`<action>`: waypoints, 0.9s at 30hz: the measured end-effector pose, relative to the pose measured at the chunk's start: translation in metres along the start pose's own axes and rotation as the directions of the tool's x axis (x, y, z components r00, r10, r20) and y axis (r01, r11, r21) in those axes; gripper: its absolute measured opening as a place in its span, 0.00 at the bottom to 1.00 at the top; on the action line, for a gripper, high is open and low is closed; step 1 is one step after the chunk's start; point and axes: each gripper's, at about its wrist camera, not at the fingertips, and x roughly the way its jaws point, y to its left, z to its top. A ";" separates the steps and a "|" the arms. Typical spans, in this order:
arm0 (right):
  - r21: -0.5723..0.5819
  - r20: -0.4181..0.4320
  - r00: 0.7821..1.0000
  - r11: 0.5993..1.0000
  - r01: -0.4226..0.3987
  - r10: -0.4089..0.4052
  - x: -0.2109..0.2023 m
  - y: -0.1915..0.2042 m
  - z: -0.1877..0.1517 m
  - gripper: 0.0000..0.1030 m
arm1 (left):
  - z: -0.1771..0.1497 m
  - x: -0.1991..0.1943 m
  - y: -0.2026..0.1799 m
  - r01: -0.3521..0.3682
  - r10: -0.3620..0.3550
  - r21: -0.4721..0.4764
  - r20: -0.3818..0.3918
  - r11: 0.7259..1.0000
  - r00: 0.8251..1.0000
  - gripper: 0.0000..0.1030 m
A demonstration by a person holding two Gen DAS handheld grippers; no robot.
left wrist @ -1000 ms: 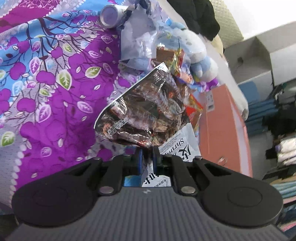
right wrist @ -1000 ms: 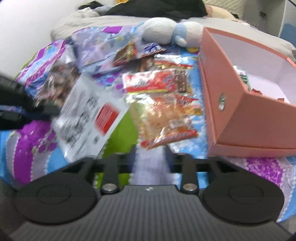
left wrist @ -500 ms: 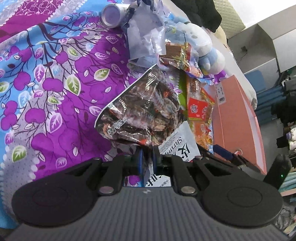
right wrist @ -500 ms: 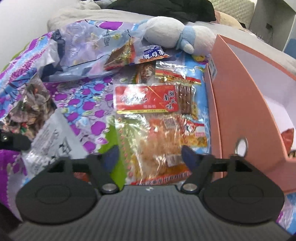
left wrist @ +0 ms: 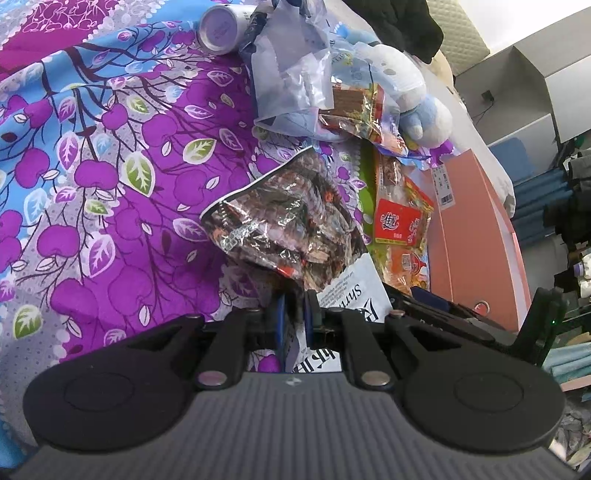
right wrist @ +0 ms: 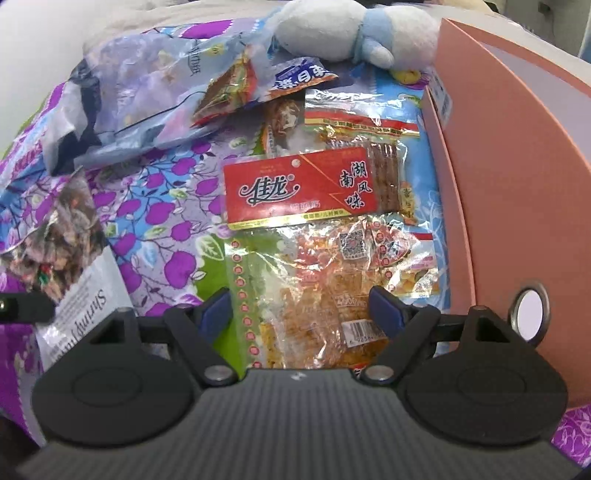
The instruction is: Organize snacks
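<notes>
My left gripper [left wrist: 294, 295] is shut on the lower edge of a clear shrimp snack bag [left wrist: 284, 229] with a white label, held just over the purple floral bedspread [left wrist: 92, 155]; the bag also shows at the left of the right wrist view [right wrist: 70, 258]. My right gripper [right wrist: 301, 304] is open, its fingers straddling an orange snack packet [right wrist: 332, 280] lying on the bed. A red-labelled packet [right wrist: 299, 188] lies just beyond it. A salmon-pink box [right wrist: 509, 192] stands right of the packets.
A pale plastic bag [right wrist: 147, 96] with more snack packets [right wrist: 232, 88] lies at the back. A white and blue plush toy [right wrist: 354, 29] sits behind the packets. A purple can [left wrist: 218, 29] lies at the far edge in the left wrist view.
My right gripper has opened and moved forward and down over the orange packet. My left gripper has drawn the shrimp bag back to the left, away from the box.
</notes>
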 end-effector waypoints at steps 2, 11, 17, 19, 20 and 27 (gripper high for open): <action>0.004 -0.006 1.000 1.000 -0.008 0.008 -0.001 0.000 0.001 0.76 | 0.000 0.000 0.000 0.000 0.000 -0.004 0.003 1.000 1.000 0.12; -0.057 -0.010 1.000 0.998 0.013 -0.014 -0.015 0.007 -0.002 0.35 | -0.003 -0.001 -0.008 -0.001 0.001 -0.003 0.020 1.000 1.000 0.12; -0.014 -0.002 1.000 1.000 -0.002 0.002 -0.035 0.005 -0.008 0.29 | -0.005 -0.011 -0.024 -0.001 0.000 0.031 0.039 1.000 0.999 0.12; 0.000 0.008 1.000 1.000 -0.001 0.001 -0.043 0.007 -0.011 0.29 | -0.007 -0.014 -0.030 -0.012 0.010 0.047 0.044 0.999 0.999 0.12; 0.011 0.011 1.000 1.000 -0.006 0.006 -0.048 0.006 -0.012 0.29 | -0.008 -0.016 -0.032 -0.016 0.014 0.049 0.047 0.999 0.999 0.12; 0.044 0.042 0.999 0.999 -0.021 0.020 -0.078 0.009 -0.021 0.29 | -0.019 -0.030 -0.045 -0.031 0.026 0.089 0.057 0.996 0.998 0.12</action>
